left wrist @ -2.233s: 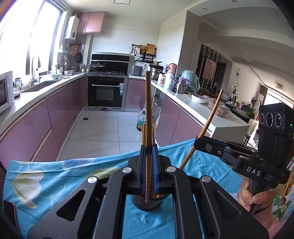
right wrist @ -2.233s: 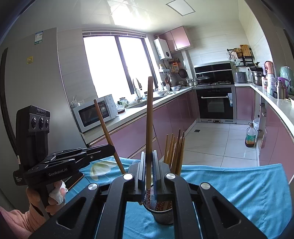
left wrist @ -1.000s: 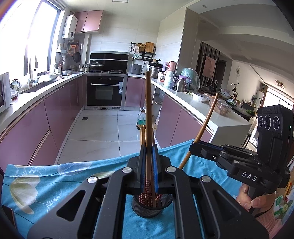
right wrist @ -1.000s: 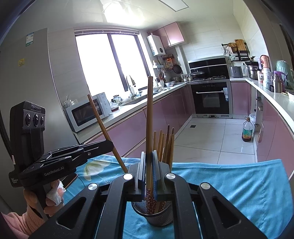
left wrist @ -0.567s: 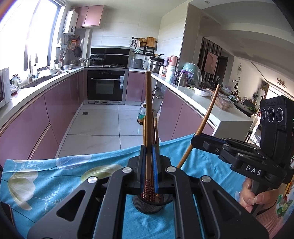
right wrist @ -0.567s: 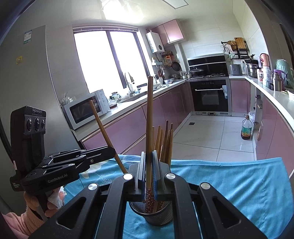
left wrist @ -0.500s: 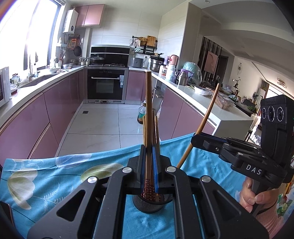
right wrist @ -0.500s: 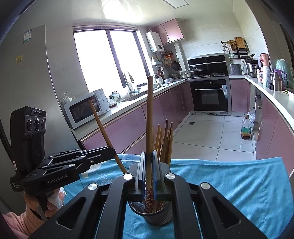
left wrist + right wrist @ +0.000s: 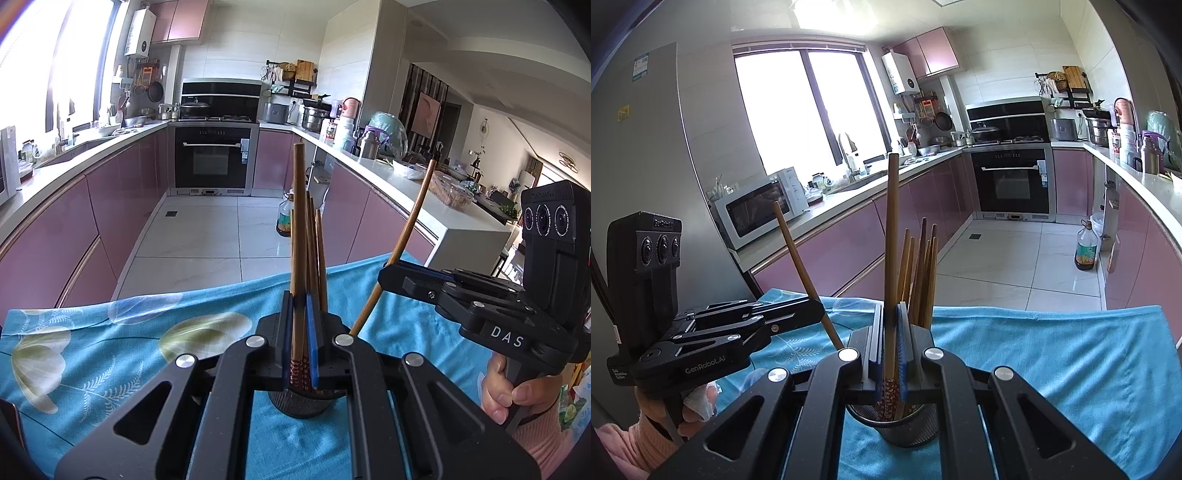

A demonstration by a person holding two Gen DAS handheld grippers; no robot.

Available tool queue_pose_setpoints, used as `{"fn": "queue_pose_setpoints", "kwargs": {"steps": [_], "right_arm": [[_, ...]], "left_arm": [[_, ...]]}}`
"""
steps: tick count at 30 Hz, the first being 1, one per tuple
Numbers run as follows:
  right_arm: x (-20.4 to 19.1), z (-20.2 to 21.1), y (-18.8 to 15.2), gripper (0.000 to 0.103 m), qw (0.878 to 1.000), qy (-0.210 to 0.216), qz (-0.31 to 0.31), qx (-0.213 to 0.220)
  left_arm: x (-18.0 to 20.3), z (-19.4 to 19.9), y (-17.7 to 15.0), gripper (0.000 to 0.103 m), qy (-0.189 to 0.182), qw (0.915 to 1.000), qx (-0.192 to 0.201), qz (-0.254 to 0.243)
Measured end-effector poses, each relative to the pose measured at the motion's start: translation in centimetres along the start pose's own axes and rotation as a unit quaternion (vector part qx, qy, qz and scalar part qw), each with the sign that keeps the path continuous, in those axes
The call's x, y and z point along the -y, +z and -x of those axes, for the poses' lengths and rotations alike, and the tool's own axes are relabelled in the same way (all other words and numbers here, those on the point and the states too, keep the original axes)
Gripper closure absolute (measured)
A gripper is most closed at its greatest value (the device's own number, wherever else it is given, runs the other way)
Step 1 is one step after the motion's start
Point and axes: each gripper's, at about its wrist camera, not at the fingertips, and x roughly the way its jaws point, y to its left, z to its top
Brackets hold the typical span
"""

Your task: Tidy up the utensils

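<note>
A dark mesh cup (image 9: 299, 402) stands on the blue cloth with several wooden chopsticks (image 9: 317, 251) upright in it. In the left wrist view, my left gripper (image 9: 299, 332) is shut on one long chopstick (image 9: 298, 221), held upright, its patterned lower end at the cup's mouth. My right gripper (image 9: 384, 275) comes in from the right, shut on a slanted chopstick (image 9: 410, 236). In the right wrist view, the right gripper (image 9: 891, 332) grips its chopstick (image 9: 892, 221) above the cup (image 9: 908, 424). The left gripper (image 9: 816, 306) holds its stick (image 9: 798, 251) at the left.
The blue flowered cloth (image 9: 92, 350) covers the table, and its far edge drops to the kitchen floor. A person's hand (image 9: 513, 391) holds the right gripper's handle. Purple cabinets and an oven stand far behind. A dark object (image 9: 11, 424) lies at the cloth's left edge.
The left gripper has sunk a little with its chopstick, so the cup's chopsticks rise higher in its view. The right gripper has hardly moved.
</note>
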Motion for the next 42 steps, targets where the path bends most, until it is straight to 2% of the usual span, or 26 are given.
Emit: {"fn": "queue_pose_setpoints", "kwargs": {"steps": [42], "right_arm": [[0.4, -2.3, -1.6, 0.097, 0.999, -0.001, -0.002, -0.035]], "left_arm": [[0.3, -3.9, -2.1, 0.095, -0.002, 0.9986, -0.053, -0.009]]}}
